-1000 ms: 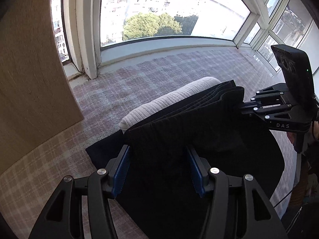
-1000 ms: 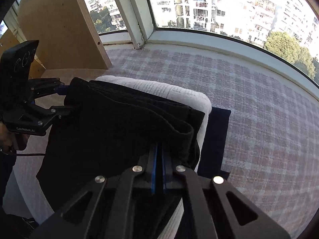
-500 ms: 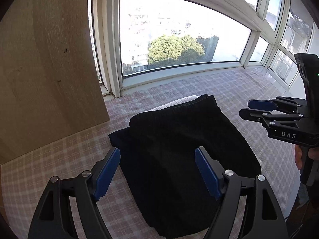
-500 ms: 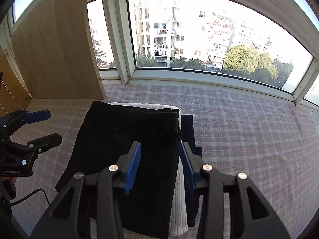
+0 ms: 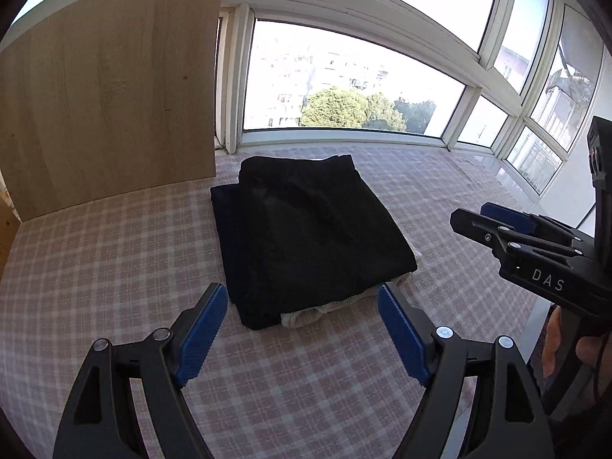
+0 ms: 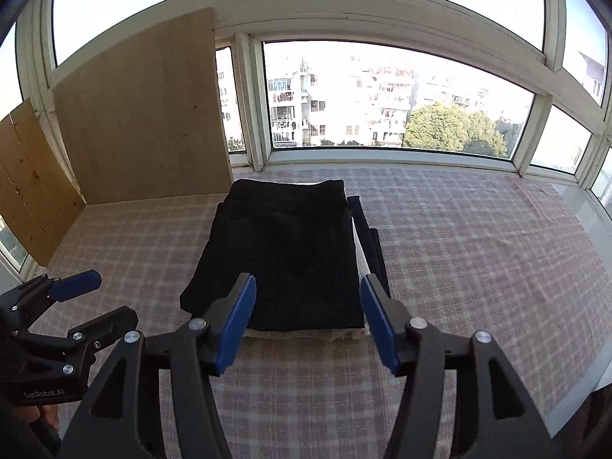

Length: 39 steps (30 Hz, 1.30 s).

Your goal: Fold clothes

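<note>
Black garment (image 5: 306, 229) folded into a flat rectangle, top of a small stack on the checked cloth. Under it a cream knit piece (image 5: 306, 315) peeks out at the near edge, and a dark navy piece (image 6: 376, 256) sticks out along one side.

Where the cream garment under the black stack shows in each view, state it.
Left wrist: cream garment peeks out at the black folded garment's near edge, between the left gripper fingers.
Right wrist: a thin strip under the stack's near edge.
Shared landmark: wooden board.
</note>
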### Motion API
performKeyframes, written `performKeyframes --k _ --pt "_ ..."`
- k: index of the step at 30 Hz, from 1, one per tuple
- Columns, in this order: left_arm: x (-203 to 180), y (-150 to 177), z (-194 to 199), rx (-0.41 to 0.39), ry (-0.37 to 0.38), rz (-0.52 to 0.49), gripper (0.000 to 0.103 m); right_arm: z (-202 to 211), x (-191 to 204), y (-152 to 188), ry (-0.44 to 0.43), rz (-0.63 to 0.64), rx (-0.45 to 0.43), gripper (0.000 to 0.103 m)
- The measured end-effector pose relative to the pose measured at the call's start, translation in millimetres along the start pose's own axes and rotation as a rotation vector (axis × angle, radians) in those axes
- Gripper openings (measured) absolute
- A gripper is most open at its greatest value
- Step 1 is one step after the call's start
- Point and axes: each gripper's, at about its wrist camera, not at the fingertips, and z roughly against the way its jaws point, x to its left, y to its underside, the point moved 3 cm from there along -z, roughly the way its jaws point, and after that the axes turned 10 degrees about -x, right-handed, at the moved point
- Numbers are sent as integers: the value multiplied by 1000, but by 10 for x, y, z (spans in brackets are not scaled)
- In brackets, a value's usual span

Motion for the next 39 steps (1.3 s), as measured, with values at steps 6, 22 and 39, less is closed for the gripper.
performKeyframes --k 6,22,39 --pt "50 266 571 -22 -21 -43 80 516 460 276 50 7 -37 60" --pt "393 842 1607 -39 -28 -135 82 1352 1487 812 61 -23 -63 68" --pt "977 1049 1967 -24 -71 -71 82 1542 1866 975 78 -13 -47 68"
